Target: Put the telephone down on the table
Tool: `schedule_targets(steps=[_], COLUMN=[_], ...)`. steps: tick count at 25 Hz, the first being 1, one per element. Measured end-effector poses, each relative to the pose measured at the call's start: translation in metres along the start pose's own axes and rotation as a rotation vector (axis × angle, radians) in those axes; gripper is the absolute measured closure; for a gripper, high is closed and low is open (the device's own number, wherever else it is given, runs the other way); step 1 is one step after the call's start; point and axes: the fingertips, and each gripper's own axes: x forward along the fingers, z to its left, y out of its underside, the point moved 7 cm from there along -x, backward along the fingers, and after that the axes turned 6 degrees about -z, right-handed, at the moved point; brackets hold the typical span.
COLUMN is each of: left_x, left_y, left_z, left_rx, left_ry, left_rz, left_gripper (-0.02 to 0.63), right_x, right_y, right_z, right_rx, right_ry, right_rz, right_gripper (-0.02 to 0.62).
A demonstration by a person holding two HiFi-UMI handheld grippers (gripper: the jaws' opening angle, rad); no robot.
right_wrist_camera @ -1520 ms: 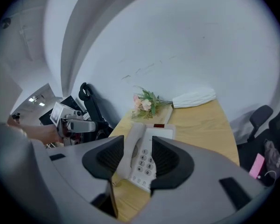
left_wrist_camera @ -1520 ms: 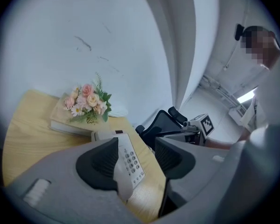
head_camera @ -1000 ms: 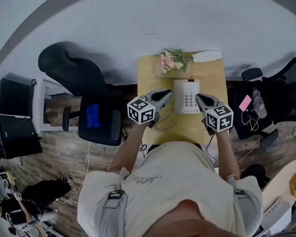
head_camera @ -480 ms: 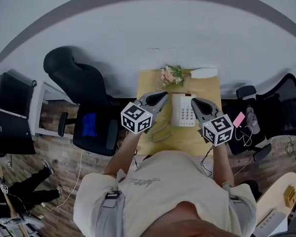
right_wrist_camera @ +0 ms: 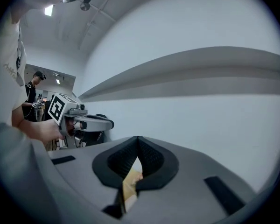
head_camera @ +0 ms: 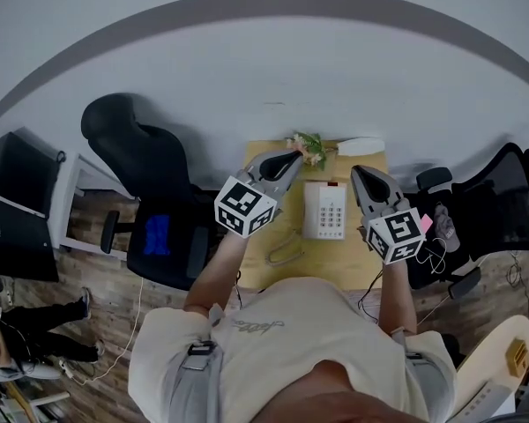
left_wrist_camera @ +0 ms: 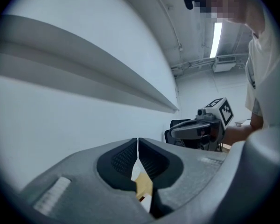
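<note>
My left gripper [head_camera: 293,159] and right gripper [head_camera: 359,174] are both closed on nothing, their ribbed black pads [left_wrist_camera: 123,157] pressed together inside smooth grey shells. Only the head view shows me the boxy white telephone [head_camera: 324,210]. It lies flat on the pale wooden table [head_camera: 269,227], its coiled cord [head_camera: 284,252] alongside. The gripper views face a plain wall [left_wrist_camera: 60,115].

From high overhead the head view looks steeply down on the small light wooden table [head_camera: 286,220], while both gripper views face level at the plain white wall [left_wrist_camera: 84,125] nearby, the left one catching the grey right gripper [left_wrist_camera: 173,133] and the right one the grey left gripper [right_wrist_camera: 111,123].
</note>
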Motion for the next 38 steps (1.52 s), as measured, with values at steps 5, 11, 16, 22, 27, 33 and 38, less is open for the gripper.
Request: schedule_targets(steps=[5, 11, 16, 22, 27, 33, 38], left_x=[0.003, 0.003, 0.002, -0.003, -0.007, -0.012, -0.016], left_y=[-0.021, -0.041, -0.046, -0.047, -0.041, -0.027, -0.026], left_z=[0.012, 0.019, 0.021, 0.020, 0.021, 0.014, 0.014], left_rx=[0.001, 0.022, 0.082, 0.124, 0.064, 0.055, 0.058], left_ry=[-0.049, -0.075, -0.112, -0.145, -0.133, -0.136, -0.147], left_rz=[-0.074, -0.126, -0.119, -0.109, -0.114, -0.077, -0.078], left_gripper=[0.584, 0.584, 0.584, 0.583, 0.583, 0.583, 0.584], right_x=[-0.002, -0.001, -0.001, -0.003, -0.001, -0.003, -0.002], right_y=[-0.016, -0.035, -0.047, -0.051, -0.045, -0.036, -0.033], right_z=[-0.009, -0.014, -0.021, -0.022, -0.014, -0.007, -0.006], right_rx=[-0.018, -0.039, -0.053, -0.052, -0.048, -0.041, -0.036], right_ry=[0.039, 0.043, 0.079, 0.068, 0.029, 0.003, 0.001], right_rz=[-0.055, -0.090, -0.139, -0.152, -0.138, -0.109, -0.094], right_gripper=[0.594, 0.594, 0.594, 0.594, 0.594, 0.594, 0.594])
